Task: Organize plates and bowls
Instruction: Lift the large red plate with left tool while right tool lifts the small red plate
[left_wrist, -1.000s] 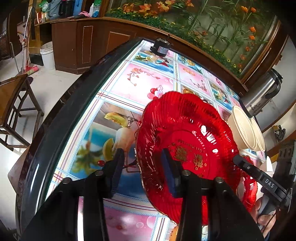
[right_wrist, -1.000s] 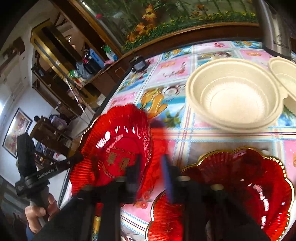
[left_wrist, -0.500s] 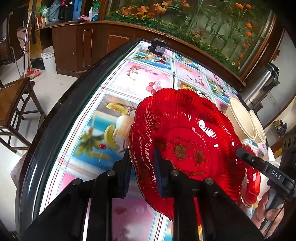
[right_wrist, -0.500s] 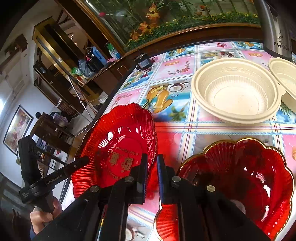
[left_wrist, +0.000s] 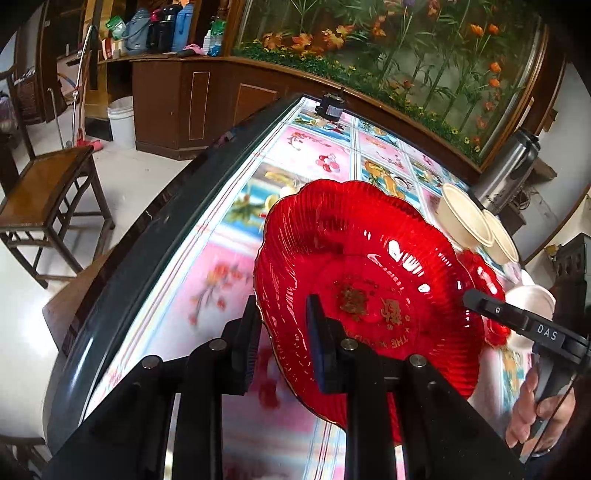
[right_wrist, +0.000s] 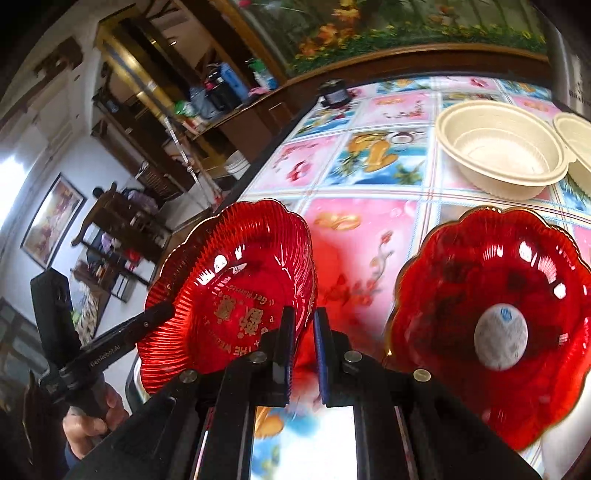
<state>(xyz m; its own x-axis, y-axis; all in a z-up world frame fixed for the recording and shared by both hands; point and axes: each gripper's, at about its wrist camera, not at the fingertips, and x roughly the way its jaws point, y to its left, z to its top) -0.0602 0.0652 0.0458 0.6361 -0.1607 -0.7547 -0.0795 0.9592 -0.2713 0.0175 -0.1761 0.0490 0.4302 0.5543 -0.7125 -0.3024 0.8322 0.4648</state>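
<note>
A red scalloped plate (left_wrist: 369, 288) with gold lettering hangs tilted above the patterned table, held from both sides. My left gripper (left_wrist: 282, 345) is shut on its near-left rim. My right gripper (right_wrist: 303, 343) is shut on the opposite rim of that plate (right_wrist: 229, 295), and one of its fingers (left_wrist: 513, 319) shows at the plate's right edge. A second red plate (right_wrist: 491, 325) lies flat on the table to the right, with a round white disc (right_wrist: 500, 341) in its middle. Beyond it, two cream bowls (right_wrist: 498, 155) (right_wrist: 576, 147) stand side by side.
The table's dark rounded edge (left_wrist: 155, 240) runs along the left, with a wooden chair (left_wrist: 44, 192) and a white bin (left_wrist: 121, 122) on the floor beyond. A steel flask (left_wrist: 506, 173) stands behind the bowls. A small black device (left_wrist: 330, 109) sits at the far edge.
The left jaws have narrowed onto the plate's rim. The held plate has moved left, away from the second red plate and towards the table's edge, and the gap between the two plates has widened.
</note>
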